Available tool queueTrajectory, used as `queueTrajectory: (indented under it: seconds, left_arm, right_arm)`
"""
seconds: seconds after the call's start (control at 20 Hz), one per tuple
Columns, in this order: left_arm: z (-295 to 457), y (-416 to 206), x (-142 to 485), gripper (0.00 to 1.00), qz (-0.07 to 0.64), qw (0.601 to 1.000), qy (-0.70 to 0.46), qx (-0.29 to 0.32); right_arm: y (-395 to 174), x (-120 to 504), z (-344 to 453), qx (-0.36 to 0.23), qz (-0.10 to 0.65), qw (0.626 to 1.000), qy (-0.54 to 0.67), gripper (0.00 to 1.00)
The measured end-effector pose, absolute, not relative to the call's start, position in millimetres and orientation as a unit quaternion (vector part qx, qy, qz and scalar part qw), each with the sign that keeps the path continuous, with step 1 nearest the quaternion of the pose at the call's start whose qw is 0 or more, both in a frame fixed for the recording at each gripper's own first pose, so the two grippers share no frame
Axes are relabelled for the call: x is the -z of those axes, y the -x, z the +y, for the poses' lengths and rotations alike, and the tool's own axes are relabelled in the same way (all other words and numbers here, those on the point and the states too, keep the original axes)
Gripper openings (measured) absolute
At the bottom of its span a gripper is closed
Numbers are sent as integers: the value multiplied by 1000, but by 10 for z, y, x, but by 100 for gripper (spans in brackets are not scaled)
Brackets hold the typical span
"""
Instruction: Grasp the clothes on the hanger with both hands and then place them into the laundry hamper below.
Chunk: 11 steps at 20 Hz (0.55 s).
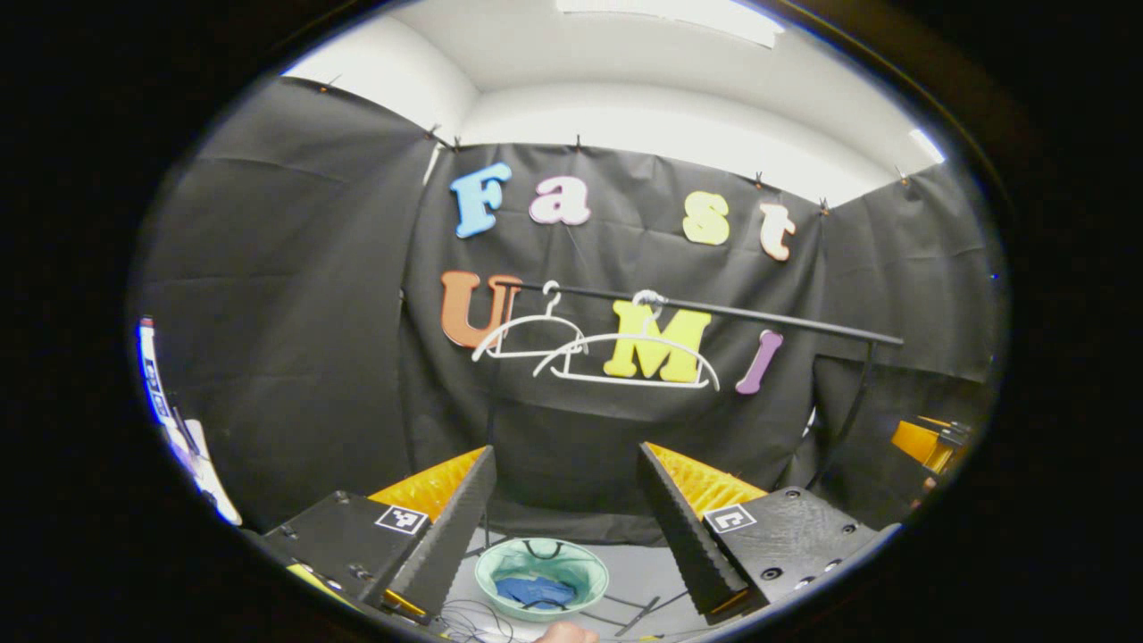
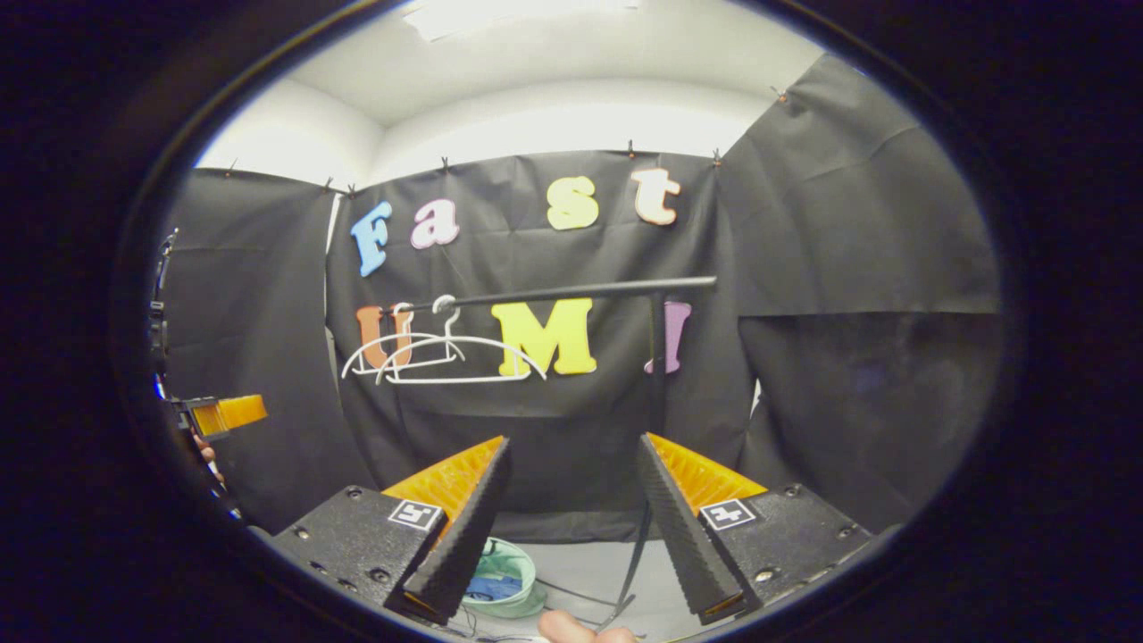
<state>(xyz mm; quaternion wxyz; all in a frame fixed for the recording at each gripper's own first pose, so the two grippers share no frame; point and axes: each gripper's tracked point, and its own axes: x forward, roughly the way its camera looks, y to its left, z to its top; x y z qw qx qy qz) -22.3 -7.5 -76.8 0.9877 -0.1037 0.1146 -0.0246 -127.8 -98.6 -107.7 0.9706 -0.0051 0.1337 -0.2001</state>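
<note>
Hanging bare on the rail, two white hangers are carrying nothing; blue clothing is lying in the green hamper below the rail. Both hand-held grippers, left and right, are hovering spread and empty, suggesting completion.

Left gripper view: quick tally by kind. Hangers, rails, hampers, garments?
White hangers: 2, both bare, on the rail
Black rail: 1
Green hamper: 1, on the floor
Blue garment: 1, inside the hamper
Total: 5
</note>
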Motion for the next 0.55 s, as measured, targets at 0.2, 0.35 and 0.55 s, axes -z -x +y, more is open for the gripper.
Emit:
queueTrajectory:
  seconds: [0.2, 0.35, 0.55]
  left_arm:
    - [-26, 664, 297, 95, 67, 994, 88, 19]
    - [-107, 788, 123, 100, 53, 995, 74, 44]
    - [-61, 964, -254, 100, -10, 996, 49, 74]
  right_arm:
    - [1649, 645, -1089, 184, 88, 979, 11, 90]
    - [1826, 406, -1126, 193, 74, 978, 28, 91]
    - [1945, 132, -1032, 203, 38, 977, 46, 92]
